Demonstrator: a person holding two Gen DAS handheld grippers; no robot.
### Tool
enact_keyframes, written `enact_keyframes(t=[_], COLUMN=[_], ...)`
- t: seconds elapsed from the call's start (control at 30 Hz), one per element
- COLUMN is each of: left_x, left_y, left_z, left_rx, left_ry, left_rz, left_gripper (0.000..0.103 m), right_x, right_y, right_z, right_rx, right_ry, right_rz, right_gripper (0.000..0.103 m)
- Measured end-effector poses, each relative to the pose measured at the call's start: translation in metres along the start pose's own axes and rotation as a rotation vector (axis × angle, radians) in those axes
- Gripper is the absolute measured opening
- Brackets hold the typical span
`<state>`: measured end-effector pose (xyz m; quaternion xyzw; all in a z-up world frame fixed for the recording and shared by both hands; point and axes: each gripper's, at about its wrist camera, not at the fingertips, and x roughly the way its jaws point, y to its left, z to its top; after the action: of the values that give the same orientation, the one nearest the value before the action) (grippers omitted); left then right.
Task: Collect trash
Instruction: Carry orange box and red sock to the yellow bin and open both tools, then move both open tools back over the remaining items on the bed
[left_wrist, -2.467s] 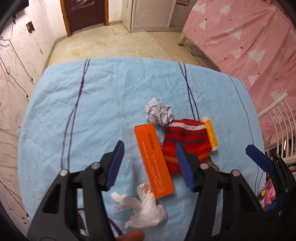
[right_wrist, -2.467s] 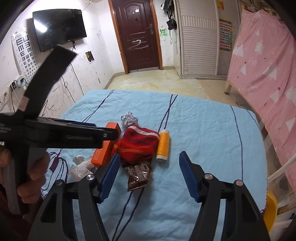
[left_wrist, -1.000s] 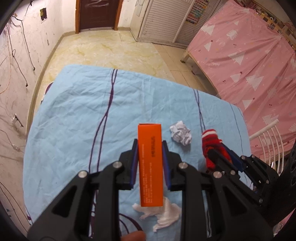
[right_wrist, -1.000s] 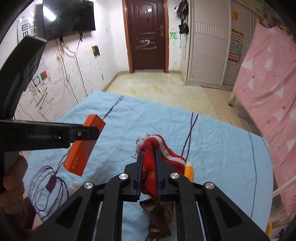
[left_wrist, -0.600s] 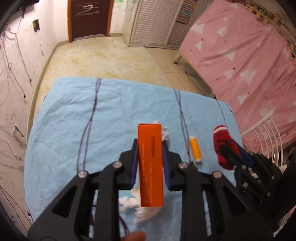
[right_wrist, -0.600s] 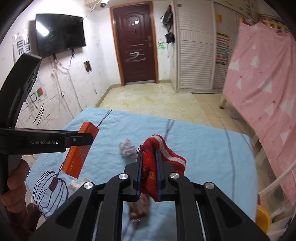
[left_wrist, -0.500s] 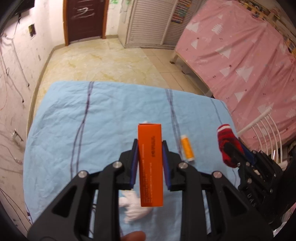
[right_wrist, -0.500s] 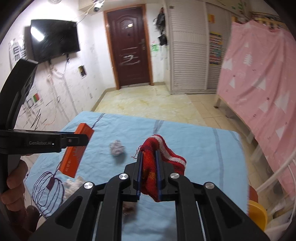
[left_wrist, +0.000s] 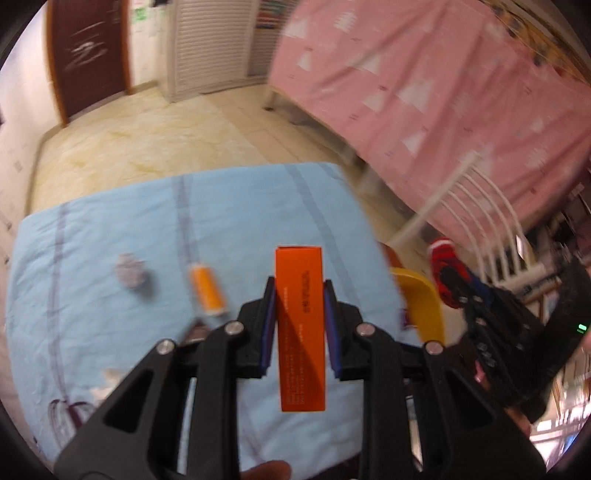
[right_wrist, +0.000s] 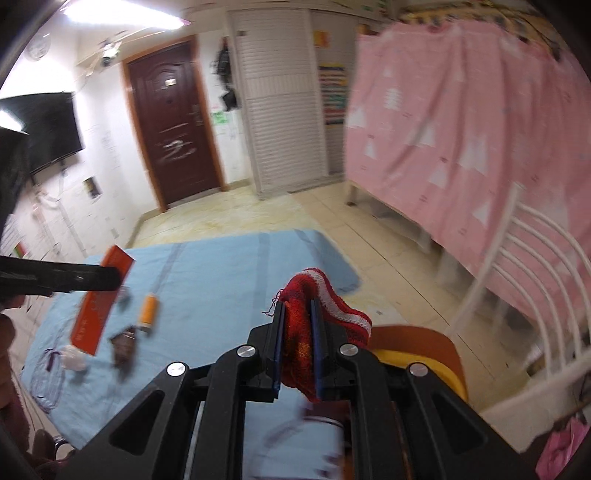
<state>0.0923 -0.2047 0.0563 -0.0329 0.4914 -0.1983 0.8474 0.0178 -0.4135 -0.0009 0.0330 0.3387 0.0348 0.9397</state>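
Observation:
My left gripper (left_wrist: 300, 295) is shut on a long orange box (left_wrist: 302, 325), held upright above the right part of the blue-covered table (left_wrist: 110, 221). My right gripper (right_wrist: 297, 314) is shut on a red knitted sock with a white cuff (right_wrist: 325, 295); in the left wrist view that sock (left_wrist: 445, 266) hangs past the table's right edge, above a yellow bin (left_wrist: 421, 299). On the cloth lie a crumpled paper ball (left_wrist: 130, 270), an orange thread spool (left_wrist: 207, 288), a brown wrapper (right_wrist: 123, 345) and a white tissue (right_wrist: 72, 357).
The yellow bin (right_wrist: 417, 363) stands by the table's right side, just under the sock. A white chair (right_wrist: 535, 280) is beside it, with a pink-draped bed (right_wrist: 461, 122) behind. Tiled floor and a brown door (right_wrist: 173, 125) lie beyond the table.
Both grippers have swung to the right with the box and the sock in them, and the sock is now past the table's edge over the yellow bin. The views are blurred by motion.

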Motion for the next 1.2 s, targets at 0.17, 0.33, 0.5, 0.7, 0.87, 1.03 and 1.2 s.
enact_keyframes(t=[0.17, 0.33, 0.5, 0.7, 0.87, 1.03, 1.2], left_x=[0.025, 0.063, 0.097, 0.120, 0.122, 0.112, 0.090], left_y=[-0.064, -0.126, -0.165, -0.188, -0.190, -0.173, -0.143], left_z=[0.005, 0.007, 0.005, -0.002, -0.005, -0.003, 0.001], left_rx=[0.102, 0.185, 0.232, 0.272, 0.271, 0.235, 0.195], left_ry=[0.037, 0.094, 0.137, 0.169, 0.162, 0.154, 0.120], left_rz=[-0.077, -0.121, -0.112, -0.109, -0.105, -0.105, -0.104], left_gripper=[0.022, 0.022, 0.022, 0.023, 0.038, 0.039, 0.045], right_x=[0.008, 0.019, 0.022, 0.022, 0.019, 0.017, 0.017], right_y=[-0.049, -0.081, -0.097, -0.110, -0.114, -0.106, -0.096], right_z=[-0.030, -0.052, -0.066, -0.072, -0.075, -0.071, -0.063], right_rx=[0.081, 0.156, 0.177, 0.196, 0.223, 0.210, 0.192], right_ry=[0.048, 0.079, 0.096, 0.106, 0.103, 0.099, 0.083], right_rz=[-0.069, -0.081, -0.081, -0.068, -0.052, -0.051, -0.050], right_gripper=[0.006, 0.006, 0.006, 0.009, 0.012, 0.022, 0.056])
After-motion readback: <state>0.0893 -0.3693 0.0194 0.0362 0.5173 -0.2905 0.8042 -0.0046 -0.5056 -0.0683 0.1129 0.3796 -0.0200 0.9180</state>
